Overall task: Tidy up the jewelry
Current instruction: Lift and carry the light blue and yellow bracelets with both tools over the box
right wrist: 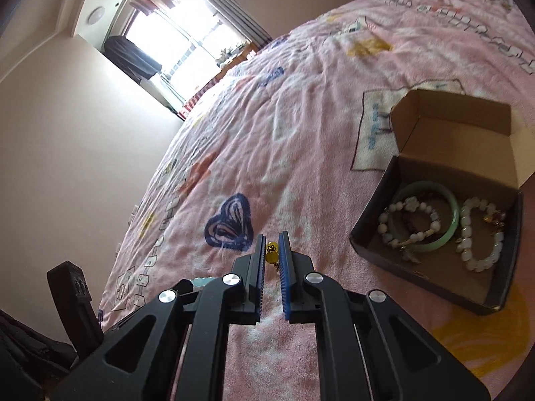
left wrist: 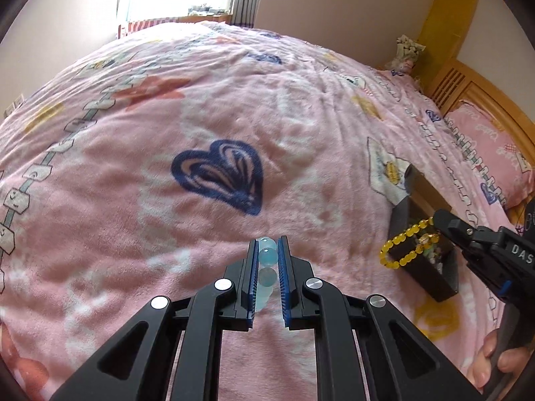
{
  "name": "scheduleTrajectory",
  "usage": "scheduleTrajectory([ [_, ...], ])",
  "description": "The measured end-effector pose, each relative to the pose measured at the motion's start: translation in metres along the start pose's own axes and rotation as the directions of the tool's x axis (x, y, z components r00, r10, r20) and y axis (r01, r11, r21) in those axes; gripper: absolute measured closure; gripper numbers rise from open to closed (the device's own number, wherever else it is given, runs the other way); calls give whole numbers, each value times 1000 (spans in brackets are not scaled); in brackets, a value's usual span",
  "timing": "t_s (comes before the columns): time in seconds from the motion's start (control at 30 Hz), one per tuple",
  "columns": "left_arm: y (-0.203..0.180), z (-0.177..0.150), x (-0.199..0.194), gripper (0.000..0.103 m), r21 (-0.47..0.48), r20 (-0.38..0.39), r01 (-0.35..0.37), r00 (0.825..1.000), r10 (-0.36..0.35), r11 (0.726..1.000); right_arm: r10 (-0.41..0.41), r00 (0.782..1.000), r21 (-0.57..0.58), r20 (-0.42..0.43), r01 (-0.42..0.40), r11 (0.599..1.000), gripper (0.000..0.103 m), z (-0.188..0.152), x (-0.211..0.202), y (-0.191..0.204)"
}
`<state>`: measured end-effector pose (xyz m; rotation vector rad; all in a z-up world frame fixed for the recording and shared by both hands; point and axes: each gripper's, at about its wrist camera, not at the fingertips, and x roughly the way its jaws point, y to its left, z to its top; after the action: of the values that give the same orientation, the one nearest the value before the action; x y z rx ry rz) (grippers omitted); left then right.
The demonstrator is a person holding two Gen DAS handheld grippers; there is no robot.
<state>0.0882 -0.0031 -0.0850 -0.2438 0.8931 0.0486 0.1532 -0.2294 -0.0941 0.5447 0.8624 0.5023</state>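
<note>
Wide pink patterned bedspread (left wrist: 207,107) lay open ahead of both jaws. Left gripper (left wrist: 267,250) pinched a pale blue bead bracelet (left wrist: 267,256); right gripper (right wrist: 271,250), tilted downward, clamped a yellow bead bracelet (right wrist: 271,256) left of the open cardboard jewelry box (right wrist: 374,220).

Fluffy cloth blanket (left wrist: 234,107); matt cardboard box (right wrist: 451,127); glossy beads (left wrist: 267,255).

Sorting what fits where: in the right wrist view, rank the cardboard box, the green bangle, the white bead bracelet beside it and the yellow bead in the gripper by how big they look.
1. Cardboard box
2. Green bangle
3. White bead bracelet, not much smaller than the bangle
4. Yellow bead, though it sits nearer the camera
</note>
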Motion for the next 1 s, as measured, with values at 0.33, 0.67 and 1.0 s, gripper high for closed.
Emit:
scheduleTrajectory([
  [0.33,-42,7,-1,90,6,-15,49,999,-49,999,-46,997,-26,56,48,999,94,5,-35,-2],
  [0.67,-125,29,-24,90,131,67,110,991,-120,985,-96,992,18,78,95,995,94,5,-65,-37],
  [1.0,-170,38,-2,90,214,74,206,971,-226,955,-167,976,75,141,158,985,94,18,-89,-68],
])
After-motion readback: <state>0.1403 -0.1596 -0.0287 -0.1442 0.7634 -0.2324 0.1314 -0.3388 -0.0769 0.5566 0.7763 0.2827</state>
